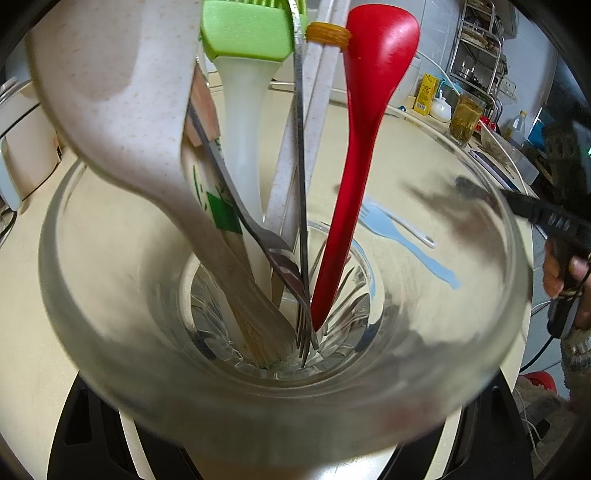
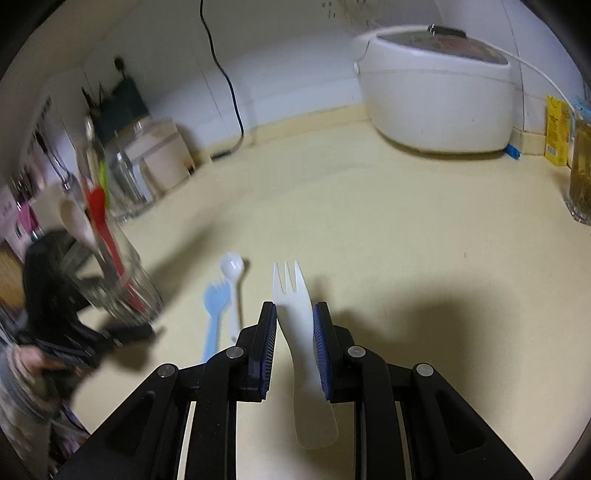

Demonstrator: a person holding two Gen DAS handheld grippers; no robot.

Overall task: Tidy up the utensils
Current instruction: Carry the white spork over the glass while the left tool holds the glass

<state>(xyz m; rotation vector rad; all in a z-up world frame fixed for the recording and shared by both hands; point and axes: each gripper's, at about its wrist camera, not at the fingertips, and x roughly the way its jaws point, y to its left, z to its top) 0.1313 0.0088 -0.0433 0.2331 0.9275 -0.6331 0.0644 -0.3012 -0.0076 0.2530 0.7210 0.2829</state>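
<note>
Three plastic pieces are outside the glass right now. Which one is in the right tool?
The white fork, tines pointing away, clamped between the right tool's blue pads. The light blue fork and the small white spoon lie side by side on the counter, untouched.

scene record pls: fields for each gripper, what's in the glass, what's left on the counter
left gripper: holds the glass
right gripper: shut on white fork, tines forward
in glass: red spoon, metal fork, speckled spoon, green brush
on counter: blue fork, white spoon, side by side
behind: rice cooker
</note>
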